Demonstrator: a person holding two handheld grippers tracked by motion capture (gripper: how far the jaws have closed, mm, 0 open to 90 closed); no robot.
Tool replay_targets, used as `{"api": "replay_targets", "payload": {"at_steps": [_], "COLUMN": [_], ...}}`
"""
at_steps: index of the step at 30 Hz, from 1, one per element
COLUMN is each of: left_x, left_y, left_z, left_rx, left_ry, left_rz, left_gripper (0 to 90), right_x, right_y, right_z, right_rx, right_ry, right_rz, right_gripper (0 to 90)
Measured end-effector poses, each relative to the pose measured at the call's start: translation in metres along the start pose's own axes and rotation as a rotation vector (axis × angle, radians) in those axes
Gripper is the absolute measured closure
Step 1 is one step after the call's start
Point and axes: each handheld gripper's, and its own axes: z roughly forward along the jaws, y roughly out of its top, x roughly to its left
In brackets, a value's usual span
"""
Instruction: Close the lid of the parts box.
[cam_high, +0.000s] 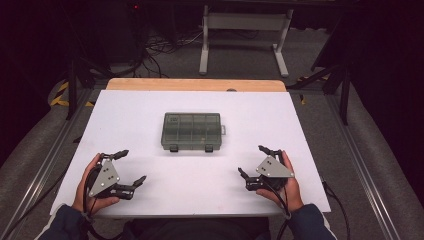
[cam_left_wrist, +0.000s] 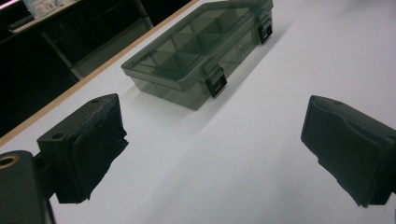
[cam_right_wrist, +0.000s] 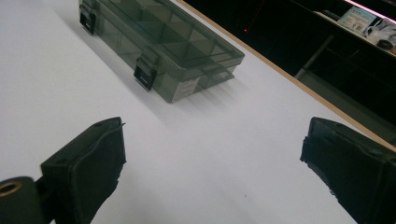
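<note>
With the left gripper (cam_high: 131, 167) at seven o'clock and right gripper (cam_high: 254, 161) at five spread apart and empty, the latched organizer box (cam_high: 192, 131) at table centre could have skidded if pushed from one side.

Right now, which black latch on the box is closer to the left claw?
The left latch on the box front; the other latch sits nearer the right claw.

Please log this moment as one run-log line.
left gripper: open, empty | right gripper: open, empty | smoky translucent plastic compartment box: closed, both black latches shut, untouched
</note>
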Motion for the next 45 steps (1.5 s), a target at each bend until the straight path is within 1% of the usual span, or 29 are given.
{"api": "replay_targets", "payload": {"at_steps": [2,8,9,11,14,16,18,21,24,26,28,30,31,32,34,36,38,42,45], "left_x": [0.001,0.004,0.004,0.004,0.005,0.005,0.005,0.005,0.004,0.004,0.004,0.003,0.003,0.004,0.003,0.003,0.004,0.003,0.003], "left_y": [-0.002,-0.010,-0.013,-0.016,-0.023,-0.025,-0.026,-0.025,-0.027,-0.027,-0.026,-0.025,-0.025,-0.025,-0.026,-0.025,-0.025,-0.024,-0.024], "left_z": [-0.001,-0.005,-0.006,-0.008,-0.011,-0.011,-0.012,-0.012,-0.011,-0.011,-0.010,-0.010,-0.010,-0.009,-0.009,-0.009,-0.010,-0.009,-0.008], "left_rx": [0.006,0.010,0.016,0.029,0.035,0.041,0.053,0.052,0.063,0.066,0.064,0.057,0.053,0.055,0.060,0.051,0.047,0.041,0.048], "left_ry": [0.004,0.000,0.006,0.011,0.013,0.016,0.023,0.038,0.033,0.030,0.028,0.025,0.022,0.021,0.016,0.012,0.011,0.005,0.004], "left_rz": [-0.004,-0.052,-0.055,-0.061,-0.091,-0.102,-0.099,-0.102,-0.111,-0.107,-0.100,-0.104,-0.105,-0.094,-0.096,-0.100,-0.101,-0.097,-0.091], "left_gripper": [6.8,7.0,7.0,7.0,7.0,6.9,6.8,6.8,6.8,6.8,6.8,6.8,6.8,6.9,6.8,6.8,6.8,6.8,6.8], "right_x": [-0.002,-0.006,-0.007,-0.007,-0.008,-0.008,-0.008,-0.007,-0.007,-0.007,-0.005,-0.005,-0.005,-0.005,-0.005,-0.005,-0.004,-0.004,-0.004], "right_y": [-0.003,-0.014,-0.016,-0.019,-0.023,-0.025,-0.027,-0.029,-0.029,-0.029,-0.029,-0.029,-0.028,-0.028,-0.027,-0.027,-0.026,-0.025,-0.025], "right_z": [-0.002,-0.011,-0.012,-0.015,-0.017,-0.019,-0.019,-0.020,-0.019,-0.018,-0.018,-0.018,-0.018,-0.018,-0.017,-0.017,-0.017,-0.018,-0.018], "right_rx": [0.001,0.001,-0.001,0.002,-0.001,0.004,0.009,0.013,0.008,0.004,0.008,0.001,-0.001,0.000,-0.002,0.000,0.003,-0.004,-0.004], "right_ry": [-0.004,-0.019,-0.019,-0.019,-0.021,-0.022,-0.023,-0.019,-0.011,-0.006,-0.002,0.002,0.001,0.002,-0.003,-0.002,-0.004,-0.011,-0.011], "right_rz": [0.011,0.059,0.066,0.074,0.084,0.086,0.081,0.072,0.069,0.072,0.066,0.068,0.068,0.069,0.072,0.078,0.068,0.072,0.074], "right_gripper": [5.9,5.8,5.7,5.6,5.6,5.4,5.3,5.3,5.3,5.4,5.3,5.3,5.3,5.4,5.3,5.3,5.3,5.3,5.3]}}
